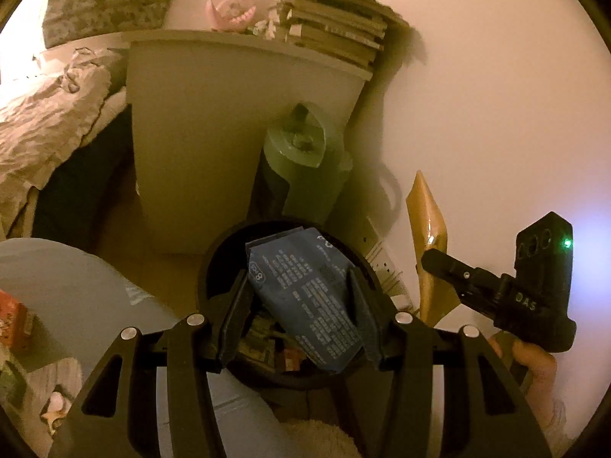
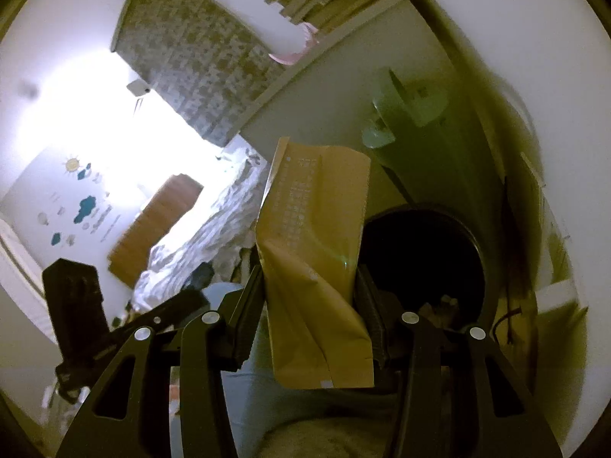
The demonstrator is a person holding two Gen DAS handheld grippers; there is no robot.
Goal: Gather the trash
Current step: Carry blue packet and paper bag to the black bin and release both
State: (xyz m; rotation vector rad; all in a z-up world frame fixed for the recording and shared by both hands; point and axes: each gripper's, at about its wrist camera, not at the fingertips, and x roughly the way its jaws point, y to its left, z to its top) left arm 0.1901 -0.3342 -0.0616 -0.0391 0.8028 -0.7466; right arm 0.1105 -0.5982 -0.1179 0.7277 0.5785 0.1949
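Observation:
My left gripper (image 1: 299,297) is shut on a dark blue printed packet (image 1: 313,297), held right over the open mouth of a round black bin (image 1: 214,267) with some trash inside. My right gripper (image 2: 311,286) is shut on a tan paper pouch (image 2: 317,252), held upright just left of the same bin (image 2: 473,244). In the left wrist view the right gripper's body (image 1: 527,290) and the pouch (image 1: 427,229) show to the right of the bin. The left gripper's body (image 2: 80,313) shows at the lower left of the right wrist view.
A white bedside cabinet (image 1: 229,133) stands behind the bin, with stacked books (image 1: 336,23) and a pink object (image 1: 229,13) on top. A green rolled mat (image 1: 305,160) leans beside it. A bed with rumpled sheets (image 1: 46,122) lies left. The wall (image 1: 496,95) is close on the right.

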